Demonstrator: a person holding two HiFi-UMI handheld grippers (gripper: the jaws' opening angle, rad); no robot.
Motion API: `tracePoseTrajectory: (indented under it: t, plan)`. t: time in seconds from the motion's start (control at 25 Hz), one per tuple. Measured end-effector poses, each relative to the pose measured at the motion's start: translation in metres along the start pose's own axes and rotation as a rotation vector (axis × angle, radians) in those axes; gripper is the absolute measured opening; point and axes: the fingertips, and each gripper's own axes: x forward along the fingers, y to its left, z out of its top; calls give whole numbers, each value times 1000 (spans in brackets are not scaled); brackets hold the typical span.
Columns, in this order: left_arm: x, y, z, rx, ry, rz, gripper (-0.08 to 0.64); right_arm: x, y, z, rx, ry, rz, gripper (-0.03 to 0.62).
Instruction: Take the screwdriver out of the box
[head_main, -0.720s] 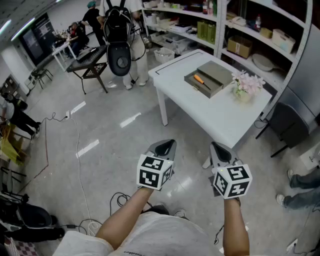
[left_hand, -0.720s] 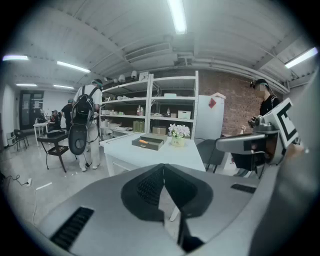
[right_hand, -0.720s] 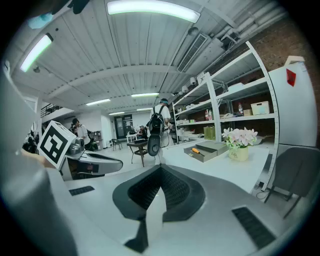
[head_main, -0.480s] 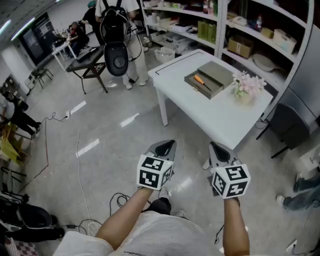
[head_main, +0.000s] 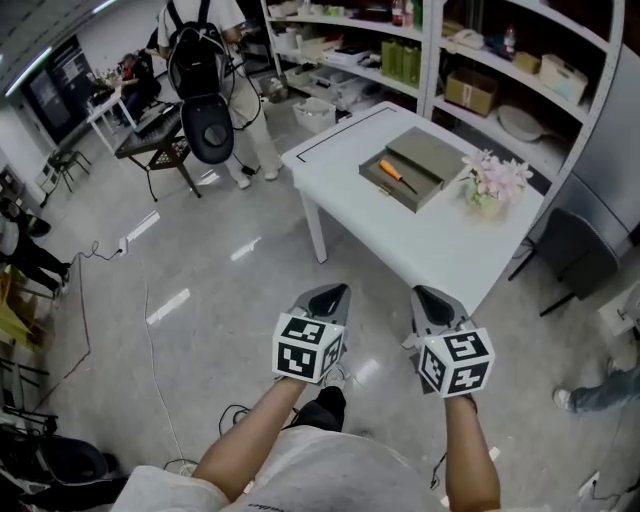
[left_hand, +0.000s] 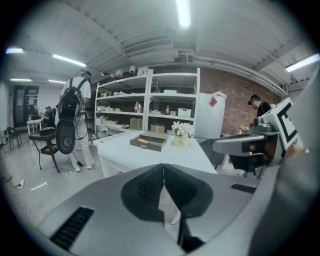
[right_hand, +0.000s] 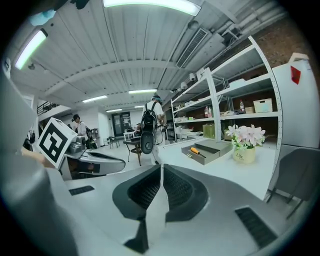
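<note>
An orange-handled screwdriver (head_main: 392, 173) lies in an open grey-green box (head_main: 377, 180) on a white table (head_main: 440, 255) ahead of me; the box's lid (head_main: 428, 155) rests behind it. The left gripper view shows the screwdriver (left_hand: 143, 141) small in the distance, and the right gripper view shows the screwdriver (right_hand: 196, 150) too. My left gripper (head_main: 331, 293) and right gripper (head_main: 429, 296) hang side by side over the floor, well short of the table. Both are shut with nothing between their jaws.
A pot of pink flowers (head_main: 489, 183) stands on the table right of the box. Metal shelving (head_main: 520, 60) lines the wall behind. A person with a backpack and helmet (head_main: 205, 95) stands at the back left beside a black folding stand (head_main: 150, 150). Cables (head_main: 160, 330) trail across the floor.
The view has shifted: the table and box now lie slightly lower and further left in the head view, and both grippers have moved a little toward the table.
</note>
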Motion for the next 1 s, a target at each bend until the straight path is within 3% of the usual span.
tracePoseTrajectory:
  t: [0.56, 1.0]
  plan:
    - [78, 83, 54, 8, 4, -88, 6, 108, -31, 45, 5, 30, -77, 46]
    - [122, 138, 71, 2, 17, -131, 6, 172, -46, 68, 15, 44, -120, 61]
